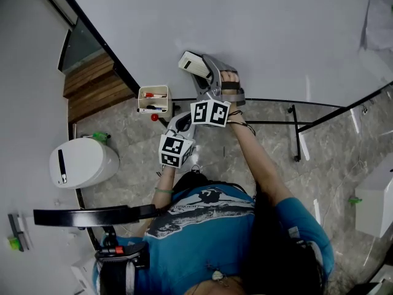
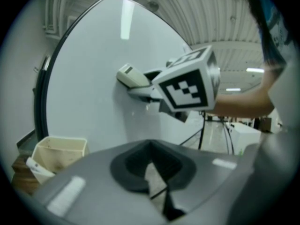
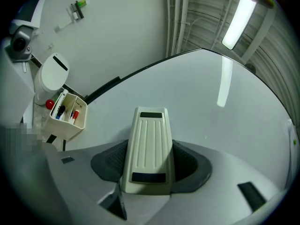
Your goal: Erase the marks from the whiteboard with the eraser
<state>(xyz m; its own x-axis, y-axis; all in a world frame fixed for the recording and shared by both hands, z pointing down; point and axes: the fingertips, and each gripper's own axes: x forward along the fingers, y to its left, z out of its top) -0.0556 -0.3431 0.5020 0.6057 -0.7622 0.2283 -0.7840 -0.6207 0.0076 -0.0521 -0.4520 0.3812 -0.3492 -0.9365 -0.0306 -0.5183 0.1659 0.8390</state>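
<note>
The eraser (image 3: 149, 149) is a cream plastic block with lengthwise ribs down its back and a dark rectangular strip near each end, narrowing toward its far end. It sits clamped between the dark pads of the right gripper (image 3: 150, 167), whose fingers pinch it on both sides. In the head view the eraser (image 1: 193, 63) lies against the lower part of the whiteboard (image 1: 258, 29), not far above the board's dark bottom edge, with the right gripper (image 1: 201, 72) reaching up to it. The board's surface around it shows as plain pale grey with a streak of reflected ceiling light. Lower and to the left, a cream marker tray (image 1: 153, 99) holds red and blue pens. The left gripper (image 1: 180, 123) hangs just beside that tray, below the right one; its fingers (image 2: 136, 165) are pressed together with nothing between them
</note>
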